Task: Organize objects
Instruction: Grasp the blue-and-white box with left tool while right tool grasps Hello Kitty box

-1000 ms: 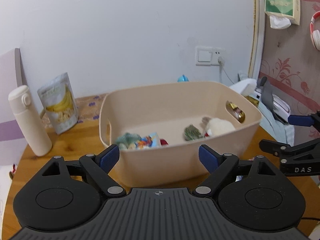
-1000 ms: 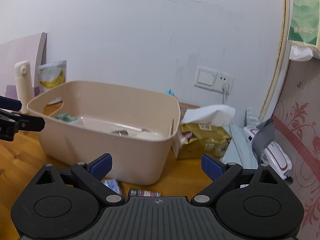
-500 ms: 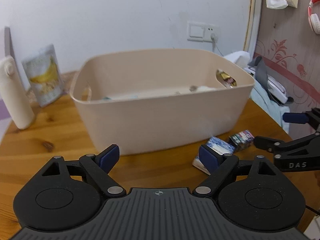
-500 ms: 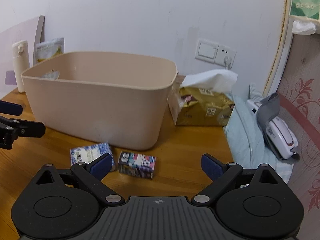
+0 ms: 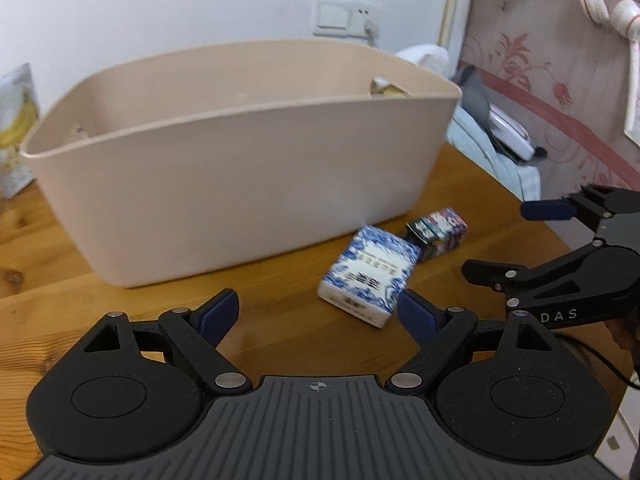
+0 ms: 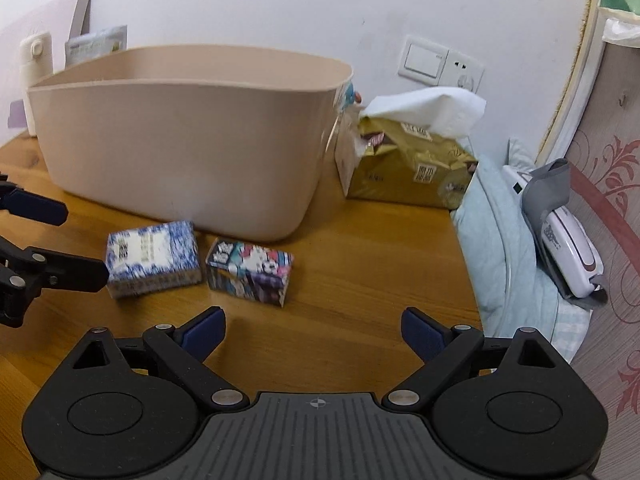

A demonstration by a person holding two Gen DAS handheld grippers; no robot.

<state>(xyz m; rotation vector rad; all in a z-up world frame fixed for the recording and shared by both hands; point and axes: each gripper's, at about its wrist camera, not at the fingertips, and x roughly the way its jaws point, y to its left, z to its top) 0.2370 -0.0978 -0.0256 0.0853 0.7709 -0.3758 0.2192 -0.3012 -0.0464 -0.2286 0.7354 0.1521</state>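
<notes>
A beige plastic bin (image 5: 224,184) (image 6: 180,144) stands on the wooden table (image 5: 280,328). In front of it lie a blue-and-white patterned box (image 5: 370,276) (image 6: 154,258) and a small colourful cartoon box (image 5: 438,230) (image 6: 250,270), side by side. My left gripper (image 5: 318,314) is open, low over the table, with the blue-and-white box just ahead of its right fingertip. My right gripper (image 6: 314,330) is open too, a little short of the cartoon box. Each gripper shows at the edge of the other's view. The bin's contents are hidden by its wall.
A gold tissue pack (image 6: 412,164) with a white tissue sticking out sits right of the bin. A white bottle (image 6: 36,76) and a snack pouch (image 5: 14,132) stand at the back left. Light-blue cloth and a white device (image 6: 568,248) lie past the table's right edge.
Both grippers have dropped from above the bin's rim to table height in front of it. The two small boxes have come into view and now lie close ahead.
</notes>
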